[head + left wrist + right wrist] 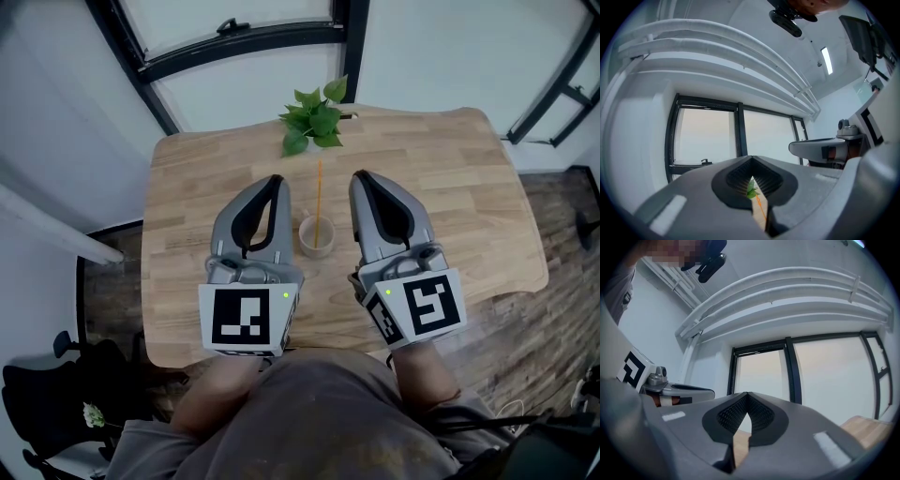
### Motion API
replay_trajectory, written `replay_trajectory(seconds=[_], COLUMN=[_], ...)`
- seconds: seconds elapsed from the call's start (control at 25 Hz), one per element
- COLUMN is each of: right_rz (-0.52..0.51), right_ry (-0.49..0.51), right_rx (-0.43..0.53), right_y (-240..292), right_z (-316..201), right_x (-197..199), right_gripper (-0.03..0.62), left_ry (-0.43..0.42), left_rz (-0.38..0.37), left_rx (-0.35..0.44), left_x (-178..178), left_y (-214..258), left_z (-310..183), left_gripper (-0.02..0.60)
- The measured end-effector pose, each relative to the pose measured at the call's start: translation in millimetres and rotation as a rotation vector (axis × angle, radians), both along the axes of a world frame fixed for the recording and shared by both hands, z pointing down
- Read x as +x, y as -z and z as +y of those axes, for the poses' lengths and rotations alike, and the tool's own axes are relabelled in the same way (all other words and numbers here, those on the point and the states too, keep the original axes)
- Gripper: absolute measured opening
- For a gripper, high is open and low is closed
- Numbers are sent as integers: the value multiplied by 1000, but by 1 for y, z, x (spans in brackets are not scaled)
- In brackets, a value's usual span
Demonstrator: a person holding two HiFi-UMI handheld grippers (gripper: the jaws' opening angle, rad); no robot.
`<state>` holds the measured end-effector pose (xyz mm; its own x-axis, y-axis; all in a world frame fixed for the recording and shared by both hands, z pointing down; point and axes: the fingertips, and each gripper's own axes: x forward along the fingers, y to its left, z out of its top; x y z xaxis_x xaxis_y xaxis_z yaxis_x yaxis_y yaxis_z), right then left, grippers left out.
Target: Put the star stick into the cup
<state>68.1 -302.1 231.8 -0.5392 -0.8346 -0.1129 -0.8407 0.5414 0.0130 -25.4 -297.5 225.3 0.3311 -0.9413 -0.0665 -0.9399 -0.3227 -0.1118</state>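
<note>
Two pressed-together hand-held grippers flank a cup (wooden table, window beyond).

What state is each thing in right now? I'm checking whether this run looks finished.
Left gripper: shut, empty.
Right gripper: shut, empty.
Thin orange stick with green leafy top: standing in the cup, held by neither gripper.
Small beige cup: upright on the table between the grippers, stick inside.
</note>
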Motion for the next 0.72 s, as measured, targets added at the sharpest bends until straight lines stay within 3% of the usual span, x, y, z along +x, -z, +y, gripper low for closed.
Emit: replay_trajectory(seconds=[0.72], right_rz=[10], right_ry=[-11], right_rx=[-9], right_y=[-6], right_z=[-8], right_x=[0], right_gripper=[23], left_ry=[-12], left_rz=[1], left_rx=[-14], left_x=[1], left_y=[-5], left_z=[-9], left_gripper=[0])
